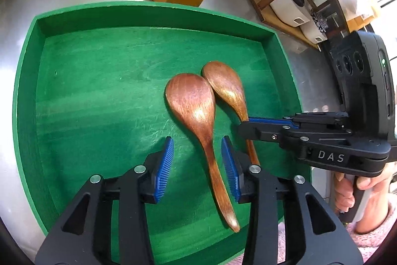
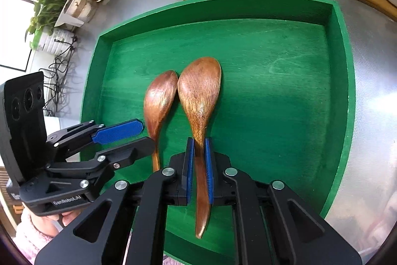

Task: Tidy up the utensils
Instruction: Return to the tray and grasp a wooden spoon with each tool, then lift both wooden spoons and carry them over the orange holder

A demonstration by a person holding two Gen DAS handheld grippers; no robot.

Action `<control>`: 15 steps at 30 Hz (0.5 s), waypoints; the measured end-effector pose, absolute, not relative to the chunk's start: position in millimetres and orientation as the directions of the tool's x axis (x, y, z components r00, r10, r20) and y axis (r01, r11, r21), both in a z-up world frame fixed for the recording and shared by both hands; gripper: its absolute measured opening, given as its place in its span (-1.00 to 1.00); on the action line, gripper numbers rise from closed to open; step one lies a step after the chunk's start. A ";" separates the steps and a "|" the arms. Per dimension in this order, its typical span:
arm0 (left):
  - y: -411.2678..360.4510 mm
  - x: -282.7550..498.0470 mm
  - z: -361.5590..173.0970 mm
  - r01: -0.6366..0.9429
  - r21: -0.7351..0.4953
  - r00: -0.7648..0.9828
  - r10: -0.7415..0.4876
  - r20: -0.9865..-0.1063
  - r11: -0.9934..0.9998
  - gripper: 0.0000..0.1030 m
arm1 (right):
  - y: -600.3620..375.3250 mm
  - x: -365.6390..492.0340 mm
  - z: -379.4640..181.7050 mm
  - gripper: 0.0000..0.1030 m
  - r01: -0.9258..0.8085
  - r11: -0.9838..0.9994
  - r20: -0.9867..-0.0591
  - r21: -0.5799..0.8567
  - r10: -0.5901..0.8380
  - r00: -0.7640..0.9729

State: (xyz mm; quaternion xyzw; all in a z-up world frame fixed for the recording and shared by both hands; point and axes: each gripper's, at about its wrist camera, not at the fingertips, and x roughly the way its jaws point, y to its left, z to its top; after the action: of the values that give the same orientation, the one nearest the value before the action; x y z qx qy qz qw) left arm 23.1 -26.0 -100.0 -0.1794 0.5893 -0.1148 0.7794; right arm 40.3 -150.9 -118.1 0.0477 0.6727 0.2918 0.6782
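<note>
On green tray, two wooden spoons touching, L gripper fingers apart over left spoon handle, R gripper fingers clamped on right spoon handle

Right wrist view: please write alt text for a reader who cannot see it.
The right gripper is shut on the handle of a wooden spoon lying in a green tray. A second wooden spoon lies beside it, with the left gripper open around its handle.
</note>
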 end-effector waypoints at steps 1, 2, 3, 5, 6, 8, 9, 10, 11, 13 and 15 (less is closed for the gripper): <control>-28.5 24.0 -99.1 -0.029 -0.403 0.276 -0.380 -0.883 0.915 -0.29 | -150.6 41.4 -119.0 -0.76 -0.326 0.831 -0.888 0.452 0.452 -0.078; -31.7 24.6 -98.0 -0.020 -0.382 0.271 -0.363 -0.891 0.924 -0.29 | -149.8 42.5 -119.2 -0.76 -0.321 0.831 -0.887 0.455 0.454 -0.083; -33.7 24.4 -98.0 -0.012 -0.367 0.268 -0.350 -0.898 0.930 -0.29 | -149.1 43.0 -119.3 -0.76 -0.321 0.831 -0.887 0.455 0.453 -0.085; -40.9 25.1 -96.5 0.014 -0.308 0.255 -0.302 -0.919 0.951 -0.33 | -146.8 43.7 -118.5 -0.76 -0.333 0.831 -0.892 0.445 0.444 -0.085; -43.9 25.7 -96.1 0.023 -0.280 0.247 -0.277 -0.929 0.960 -0.36 | -146.1 43.9 -118.3 -0.76 -0.334 0.832 -0.894 0.442 0.441 -0.085; -45.2 27.9 -95.1 0.021 -0.247 0.227 -0.245 -0.943 0.969 -0.46 | -145.5 43.8 -117.8 -0.77 -0.339 0.836 -0.899 0.432 0.427 -0.092; -42.3 29.7 -95.2 0.004 -0.231 0.211 -0.227 -0.951 0.973 -0.70 | -144.4 43.8 -117.8 -0.77 -0.340 0.837 -0.901 0.428 0.423 -0.094; -39.3 30.7 -96.3 -0.007 -0.208 0.201 -0.202 -0.959 0.978 -0.78 | -144.6 44.1 -118.0 -0.77 -0.338 0.840 -0.903 0.425 0.418 -0.098; -36.1 31.0 -96.5 -0.009 -0.217 0.190 -0.211 -0.959 0.976 -0.78 | -145.7 44.7 -118.1 -0.77 -0.334 0.841 -0.903 0.426 0.417 -0.101; -33.4 31.2 -96.3 0.000 -0.224 0.173 -0.221 -0.960 0.975 -0.78 | -145.9 46.3 -119.0 -0.77 -0.326 0.841 -0.901 0.432 0.420 -0.109; -33.0 33.5 -96.3 0.012 -0.218 0.149 -0.217 -0.965 0.976 -0.76 | -144.7 47.6 -118.8 -0.77 -0.324 0.843 -0.903 0.428 0.414 -0.115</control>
State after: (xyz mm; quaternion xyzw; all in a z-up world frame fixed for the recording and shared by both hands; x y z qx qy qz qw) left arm 33.5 -33.0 -96.3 -0.0794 0.6479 -0.0760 0.7537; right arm 47.6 -144.7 -118.8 0.0325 0.6930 0.2779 0.6645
